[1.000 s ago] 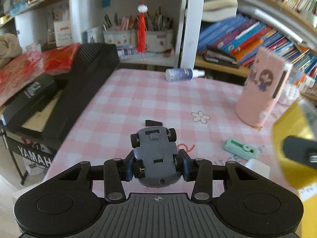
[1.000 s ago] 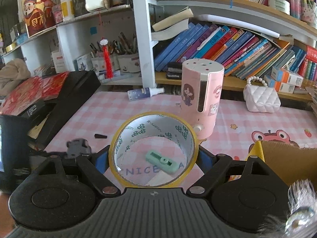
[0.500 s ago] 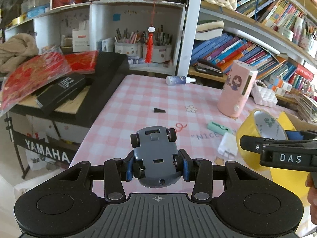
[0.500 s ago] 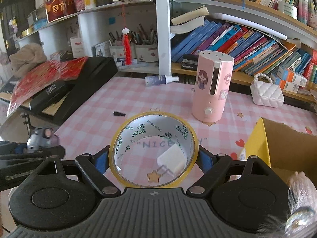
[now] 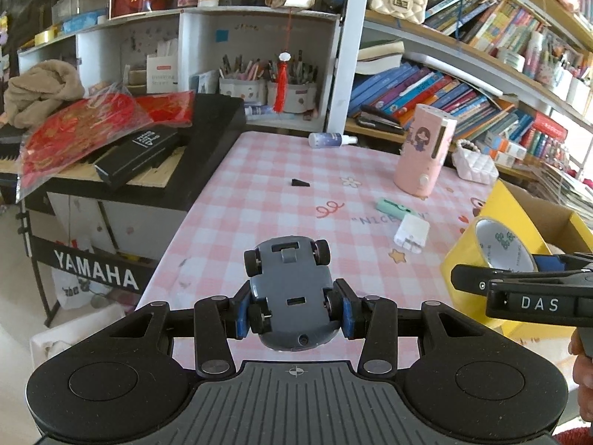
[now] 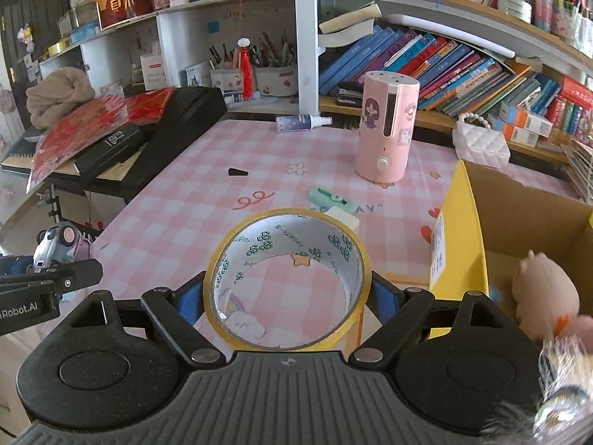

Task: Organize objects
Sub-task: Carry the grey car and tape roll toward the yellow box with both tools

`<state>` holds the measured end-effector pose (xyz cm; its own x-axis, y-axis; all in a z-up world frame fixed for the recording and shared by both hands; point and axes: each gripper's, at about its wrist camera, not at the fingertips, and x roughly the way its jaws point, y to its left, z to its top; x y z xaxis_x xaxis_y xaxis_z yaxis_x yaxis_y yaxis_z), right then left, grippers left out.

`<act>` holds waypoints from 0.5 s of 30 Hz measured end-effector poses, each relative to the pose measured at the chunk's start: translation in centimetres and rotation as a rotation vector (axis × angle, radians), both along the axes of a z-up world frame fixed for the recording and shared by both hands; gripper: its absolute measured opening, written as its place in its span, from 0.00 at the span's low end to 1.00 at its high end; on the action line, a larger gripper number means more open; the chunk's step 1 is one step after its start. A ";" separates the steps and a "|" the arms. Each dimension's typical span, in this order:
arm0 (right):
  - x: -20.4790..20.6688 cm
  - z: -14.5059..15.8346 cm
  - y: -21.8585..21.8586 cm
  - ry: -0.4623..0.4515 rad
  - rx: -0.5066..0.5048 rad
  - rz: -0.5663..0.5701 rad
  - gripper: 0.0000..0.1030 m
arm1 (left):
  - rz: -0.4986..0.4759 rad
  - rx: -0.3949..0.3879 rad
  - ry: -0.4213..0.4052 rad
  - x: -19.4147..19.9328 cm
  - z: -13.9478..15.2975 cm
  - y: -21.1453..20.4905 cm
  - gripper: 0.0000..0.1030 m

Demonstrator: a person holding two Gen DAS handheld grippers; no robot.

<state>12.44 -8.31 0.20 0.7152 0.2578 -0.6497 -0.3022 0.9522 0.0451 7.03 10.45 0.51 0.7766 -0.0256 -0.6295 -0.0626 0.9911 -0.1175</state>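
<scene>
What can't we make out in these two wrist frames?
- Yellow box contents: right wrist view, near wall and frame edge hide most of them.
- Plush toy: blurred, cut off at the frame edge.
- Toy car top side: left wrist view shows only its underside.
- Book spines: too small.

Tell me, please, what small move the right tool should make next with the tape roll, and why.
Probably a short move to the right, to bring the tape roll over the open cardboard box. The right tool is shut on the roll, above the table, and the box's yellow wall stands just to its right, with a plush toy already inside.
</scene>
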 end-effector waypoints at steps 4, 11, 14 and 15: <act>-2.3 -0.1 0.0 0.010 0.004 -0.019 0.82 | -0.007 -0.005 0.001 -2.3 0.1 0.4 0.41; -6.8 -0.1 -0.1 0.023 0.015 -0.052 0.82 | -0.047 0.002 0.000 -6.1 0.2 0.1 0.41; -8.4 -0.3 -0.4 0.032 0.025 -0.077 0.82 | -0.069 0.009 -0.003 -7.5 0.2 -0.1 0.41; -9.0 -0.4 -0.5 0.034 0.028 -0.084 0.82 | -0.078 0.011 -0.002 -8.0 0.2 -0.2 0.41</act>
